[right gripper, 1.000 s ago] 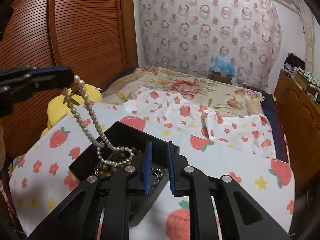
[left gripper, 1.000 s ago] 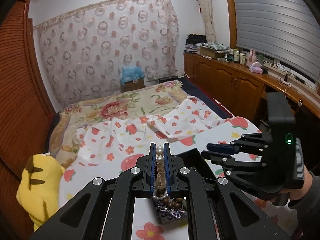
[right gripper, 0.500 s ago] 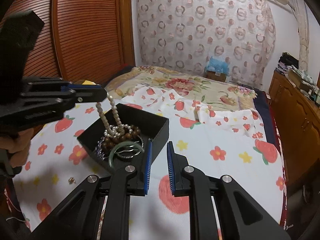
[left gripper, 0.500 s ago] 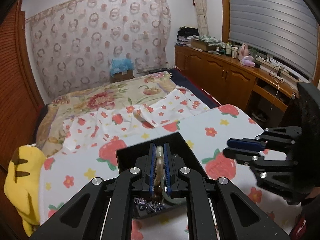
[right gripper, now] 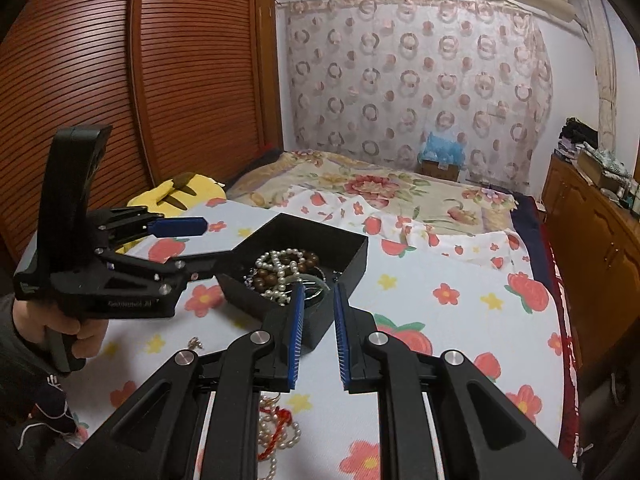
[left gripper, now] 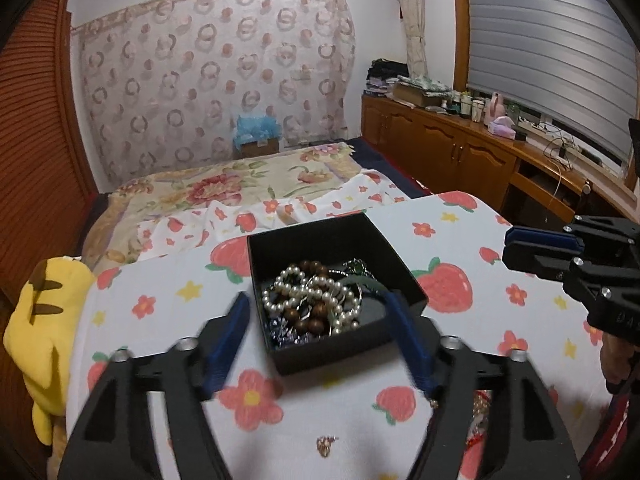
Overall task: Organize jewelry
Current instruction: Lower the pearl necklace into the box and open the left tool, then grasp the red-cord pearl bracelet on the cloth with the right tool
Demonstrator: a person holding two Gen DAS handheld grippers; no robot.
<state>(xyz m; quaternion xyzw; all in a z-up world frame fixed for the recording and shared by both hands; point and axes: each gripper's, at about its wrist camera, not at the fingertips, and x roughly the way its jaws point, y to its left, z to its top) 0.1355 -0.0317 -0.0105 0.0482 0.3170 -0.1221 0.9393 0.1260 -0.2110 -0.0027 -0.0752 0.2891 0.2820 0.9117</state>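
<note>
**Pearls lie in the box, left tool is opened**

The left gripper (left gripper: 320, 312) has just been opened wide, with nothing between its jaws. The pearl necklace (left gripper: 308, 292) is seen inside the black box (left gripper: 340, 350), near the bed edge. The right gripper (right gripper: 318, 312) is kept narrowly apart and empty. Its neighbour's side lettering cannot be read.

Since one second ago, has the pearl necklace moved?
Yes. It hung from the left gripper above the black box. The jaws have just been opening, and now the pearl necklace lies inside the box on the other beads, between no pads.
</note>
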